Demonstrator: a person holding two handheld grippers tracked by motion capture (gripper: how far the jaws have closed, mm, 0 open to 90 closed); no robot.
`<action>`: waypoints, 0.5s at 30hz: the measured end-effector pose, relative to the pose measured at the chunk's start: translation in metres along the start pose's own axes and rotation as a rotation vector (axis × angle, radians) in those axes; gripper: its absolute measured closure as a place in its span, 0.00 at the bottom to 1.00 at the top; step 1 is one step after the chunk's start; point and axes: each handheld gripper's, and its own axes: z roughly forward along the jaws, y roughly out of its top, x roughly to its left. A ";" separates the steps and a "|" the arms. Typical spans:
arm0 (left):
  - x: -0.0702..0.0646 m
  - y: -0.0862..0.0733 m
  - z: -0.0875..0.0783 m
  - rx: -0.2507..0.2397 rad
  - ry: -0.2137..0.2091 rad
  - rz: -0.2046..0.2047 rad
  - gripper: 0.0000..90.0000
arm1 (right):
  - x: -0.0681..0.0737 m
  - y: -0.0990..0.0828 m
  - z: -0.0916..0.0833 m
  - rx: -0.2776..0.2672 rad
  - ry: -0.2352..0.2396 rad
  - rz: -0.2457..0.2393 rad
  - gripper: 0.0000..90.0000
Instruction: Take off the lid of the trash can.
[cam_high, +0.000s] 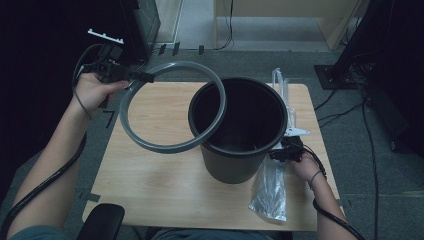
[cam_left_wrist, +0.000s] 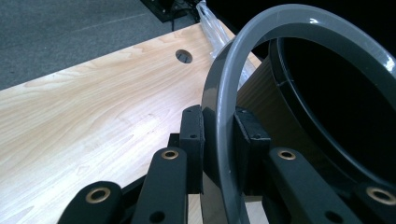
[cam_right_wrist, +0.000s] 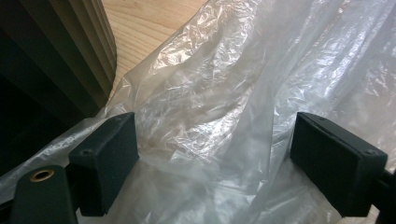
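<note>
A grey plastic ring (cam_high: 165, 146) hangs above the left half of the wooden table (cam_high: 150, 185), its right arc overlapping the rim of a tall black bin (cam_high: 235, 160). My left gripper (cam_high: 145, 76) is shut on the ring's far-left edge. In the left gripper view the pads (cam_left_wrist: 192, 135) clamp the ring (cam_left_wrist: 280, 23) from both sides, with the bin (cam_left_wrist: 336, 93) beyond. My right gripper (cam_high: 280, 152) sits at the bin's right side, over a clear plastic bag (cam_high: 270, 192). Its jaws (cam_right_wrist: 215, 154) stand wide open, with loose bag film (cam_right_wrist: 233, 70) between them.
The bag runs along the table's right edge, from behind the bin to the front. A cable hole (cam_left_wrist: 183, 56) lies in the tabletop. Black stands and cables (cam_high: 350, 75) occupy the floor at the right. A chair's back (cam_high: 102, 220) shows at the front edge.
</note>
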 end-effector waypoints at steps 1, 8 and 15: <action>0.001 -0.001 -0.001 -0.002 0.002 -0.001 0.84 | 0.000 0.000 0.000 0.000 0.000 0.000 0.17; 0.005 -0.009 -0.012 0.000 0.017 -0.014 0.84 | 0.000 0.000 0.000 0.000 -0.001 0.001 0.17; 0.010 -0.012 -0.021 -0.010 0.029 -0.015 0.84 | 0.000 0.000 0.000 0.000 -0.001 0.001 0.17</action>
